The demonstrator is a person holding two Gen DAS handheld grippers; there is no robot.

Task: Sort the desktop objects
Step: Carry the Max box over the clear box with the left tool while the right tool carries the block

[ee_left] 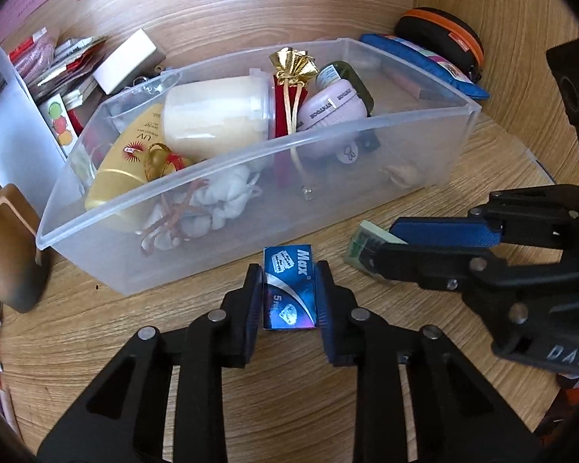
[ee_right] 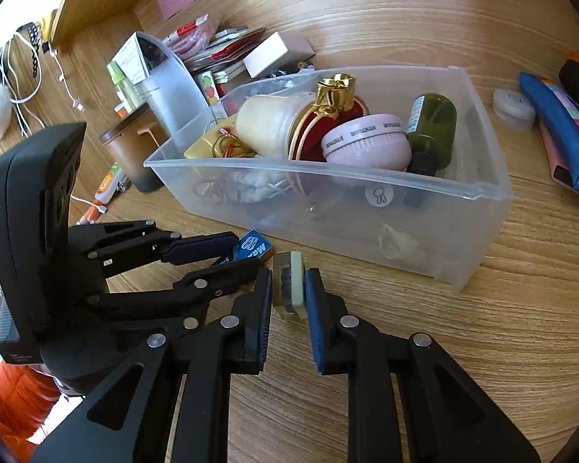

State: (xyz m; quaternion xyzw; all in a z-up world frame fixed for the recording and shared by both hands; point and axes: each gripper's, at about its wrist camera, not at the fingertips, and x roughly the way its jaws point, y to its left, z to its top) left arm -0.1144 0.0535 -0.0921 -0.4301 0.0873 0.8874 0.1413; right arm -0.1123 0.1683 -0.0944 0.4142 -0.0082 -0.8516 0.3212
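Note:
My left gripper [ee_left: 289, 269] is shut on a small blue "Max" blade box [ee_left: 287, 293] that rests on the wooden desk, just in front of the clear plastic bin [ee_left: 339, 189]. To its right, my right gripper [ee_left: 378, 243] is shut on a small pale-green and clear block [ee_left: 361, 241]. In the right wrist view the block [ee_right: 287, 285] sits between the right gripper's [ee_right: 288, 276] blue pads, and the left gripper [ee_right: 247, 250] holds the blue box [ee_right: 255, 247] beside it. The bin [ee_right: 447, 231] holds a cream jar, a pink tin, a green bottle and a gold-topped red pouch.
A blue pouch [ee_right: 559, 131] and a black-and-orange case [ee_left: 440, 32] lie right of the bin. A brown cup [ee_right: 129, 158], a frosted holder [ee_right: 173, 88], a white box [ee_right: 276, 54] and stacked papers crowd the left back. White cables [ee_right: 23, 85] trail at far left.

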